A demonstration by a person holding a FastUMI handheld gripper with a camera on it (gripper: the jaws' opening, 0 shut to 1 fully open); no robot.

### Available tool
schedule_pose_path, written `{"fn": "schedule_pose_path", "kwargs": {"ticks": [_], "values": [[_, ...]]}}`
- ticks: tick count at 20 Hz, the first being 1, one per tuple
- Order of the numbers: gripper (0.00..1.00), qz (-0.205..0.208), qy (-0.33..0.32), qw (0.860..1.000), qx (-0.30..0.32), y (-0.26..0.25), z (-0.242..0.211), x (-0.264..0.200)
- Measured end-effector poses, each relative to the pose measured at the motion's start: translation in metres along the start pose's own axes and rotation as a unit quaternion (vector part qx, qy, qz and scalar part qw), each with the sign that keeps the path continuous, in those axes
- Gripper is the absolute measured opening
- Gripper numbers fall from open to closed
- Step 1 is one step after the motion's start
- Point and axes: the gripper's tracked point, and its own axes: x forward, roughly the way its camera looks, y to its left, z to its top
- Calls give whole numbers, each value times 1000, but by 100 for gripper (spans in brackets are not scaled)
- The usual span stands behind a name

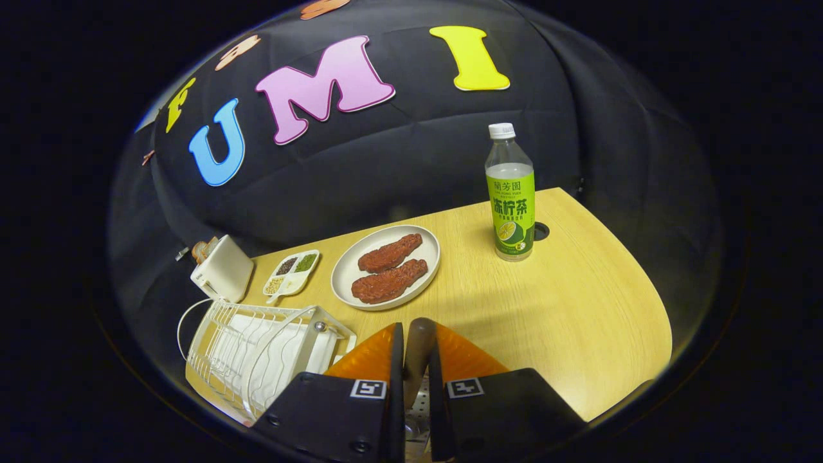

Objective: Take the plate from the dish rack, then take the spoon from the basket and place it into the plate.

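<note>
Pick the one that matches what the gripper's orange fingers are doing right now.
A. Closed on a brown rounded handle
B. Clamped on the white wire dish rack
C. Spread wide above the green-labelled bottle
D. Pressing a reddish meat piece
A: both orange fingers press on the brown rounded handle standing between them.

Fisheye on the gripper [415, 350], looking forward and down across the table [578, 308]; booth wall beyond
</note>
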Motion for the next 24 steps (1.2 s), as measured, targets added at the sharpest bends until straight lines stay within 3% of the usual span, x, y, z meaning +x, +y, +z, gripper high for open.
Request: {"fn": "schedule_pose_path", "kwargs": {"ticks": [3, 10, 16, 21, 24], "values": [[14, -14, -12, 1000, -19, 4, 10, -8], [14, -6, -44, 997, -63, 42, 37, -48], [14, -21, -78, 992, -98, 74, 72, -117], [14, -20, -88, 993, -81, 117, 61, -180], [14, -10, -81, 995, -64, 145, 31, -202]]}}
